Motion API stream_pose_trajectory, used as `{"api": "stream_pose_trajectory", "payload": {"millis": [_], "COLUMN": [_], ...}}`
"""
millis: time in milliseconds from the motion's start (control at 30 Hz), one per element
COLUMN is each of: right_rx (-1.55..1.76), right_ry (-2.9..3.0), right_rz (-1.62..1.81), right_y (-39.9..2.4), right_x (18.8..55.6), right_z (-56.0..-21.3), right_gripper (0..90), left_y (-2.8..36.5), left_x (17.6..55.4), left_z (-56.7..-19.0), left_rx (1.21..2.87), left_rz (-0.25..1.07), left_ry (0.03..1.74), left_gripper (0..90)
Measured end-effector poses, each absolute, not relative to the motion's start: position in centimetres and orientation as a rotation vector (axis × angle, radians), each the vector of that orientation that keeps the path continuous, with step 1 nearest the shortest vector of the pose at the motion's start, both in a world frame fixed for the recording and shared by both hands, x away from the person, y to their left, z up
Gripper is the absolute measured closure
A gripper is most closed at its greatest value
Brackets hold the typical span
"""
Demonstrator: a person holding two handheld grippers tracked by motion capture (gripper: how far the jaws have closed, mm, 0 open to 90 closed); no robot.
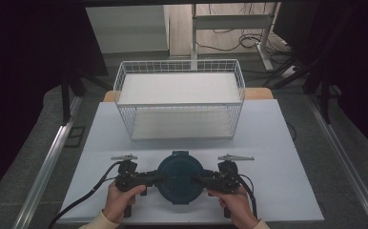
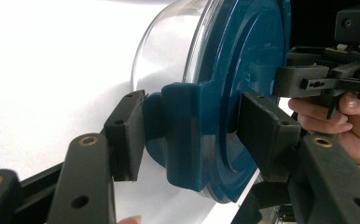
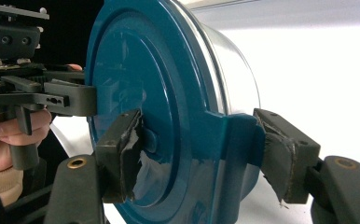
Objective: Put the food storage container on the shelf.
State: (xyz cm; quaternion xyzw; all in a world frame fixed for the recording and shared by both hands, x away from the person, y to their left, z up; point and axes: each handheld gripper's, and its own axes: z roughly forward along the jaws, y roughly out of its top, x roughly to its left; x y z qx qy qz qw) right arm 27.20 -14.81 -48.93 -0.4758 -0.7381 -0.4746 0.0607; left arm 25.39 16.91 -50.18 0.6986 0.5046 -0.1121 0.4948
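A round clear container with a dark teal lid (image 1: 179,177) stands on the white table near its front edge. My left gripper (image 1: 159,180) comes at it from the left and my right gripper (image 1: 197,180) from the right. In the left gripper view my left gripper (image 2: 192,135) has one pad on a teal side clasp (image 2: 178,130) and the other on the lid's top face. In the right gripper view my right gripper (image 3: 201,149) is shut on the opposite clasp (image 3: 234,154), with its worn pads (image 3: 127,149) pressed on the lid and the clasp.
A white wire basket (image 1: 179,63) with a pale shelf board stands behind the container at the table's far side. The white table (image 1: 268,143) has bare room left and right. Metal rails, a desk frame and cables lie beyond on the floor.
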Motion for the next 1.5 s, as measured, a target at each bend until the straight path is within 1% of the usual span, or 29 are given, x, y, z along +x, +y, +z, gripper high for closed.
{"api": "stream_pose_trajectory", "payload": {"millis": [167,800,1033,1500], "right_rx": [-1.41,-1.331,-1.301,-1.242], "right_ry": [-2.263,-2.336,-2.375,-2.414], "right_rz": [-1.452,-1.549,-1.565,-1.626], "right_y": [-14.8,-14.8,-15.0,-14.9], "right_x": [27.1,26.8,27.5,29.3], "right_z": [-48.5,-45.7,-44.3,-40.7], "right_gripper": [35.1,35.2,35.2,35.5], "left_y": [17.0,17.1,16.8,16.9], "left_x": [25.2,25.0,25.6,27.0], "left_z": [-49.8,-46.8,-45.9,-41.9], "left_rx": [1.692,1.703,1.693,1.7], "left_rz": [-0.269,-0.185,-0.174,-0.098], "left_ry": [1.211,1.139,1.129,1.079], "left_gripper": [44.0,44.2,44.1,44.2]}}
